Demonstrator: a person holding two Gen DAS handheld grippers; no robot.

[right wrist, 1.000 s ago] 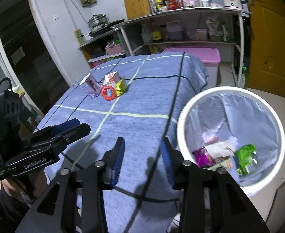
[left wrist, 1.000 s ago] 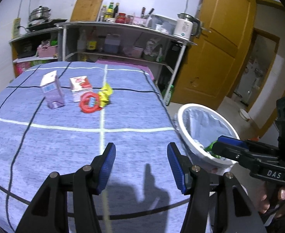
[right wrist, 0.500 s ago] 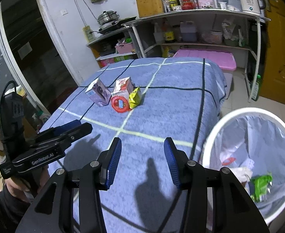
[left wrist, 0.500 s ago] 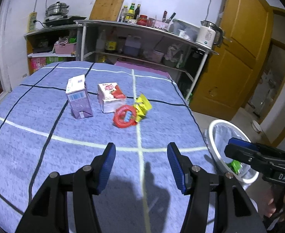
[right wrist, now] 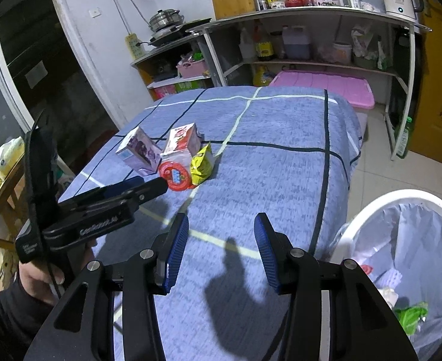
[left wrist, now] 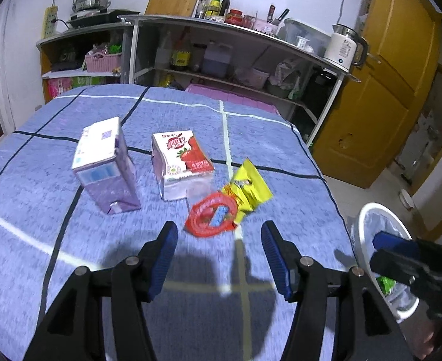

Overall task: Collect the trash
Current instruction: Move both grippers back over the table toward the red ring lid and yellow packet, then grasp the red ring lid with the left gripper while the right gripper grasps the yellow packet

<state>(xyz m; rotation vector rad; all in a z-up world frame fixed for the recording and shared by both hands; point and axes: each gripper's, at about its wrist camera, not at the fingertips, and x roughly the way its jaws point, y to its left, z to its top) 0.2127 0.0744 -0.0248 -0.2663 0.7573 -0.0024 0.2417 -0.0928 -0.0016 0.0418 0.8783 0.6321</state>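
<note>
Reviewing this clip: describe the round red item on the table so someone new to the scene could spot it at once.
On the blue checked tablecloth, four pieces of trash sit in a cluster. The red round lid lies at the cluster's near edge, just ahead of the open left gripper, touching the yellow wrapper. It alone is flat, circular and red; the purple carton and strawberry carton are boxes.

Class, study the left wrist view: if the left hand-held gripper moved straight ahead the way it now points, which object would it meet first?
Most likely the red round wrapper, directly ahead of the open left hand-held gripper; the yellow packet lies just beyond. Depth is uncertain.
</note>
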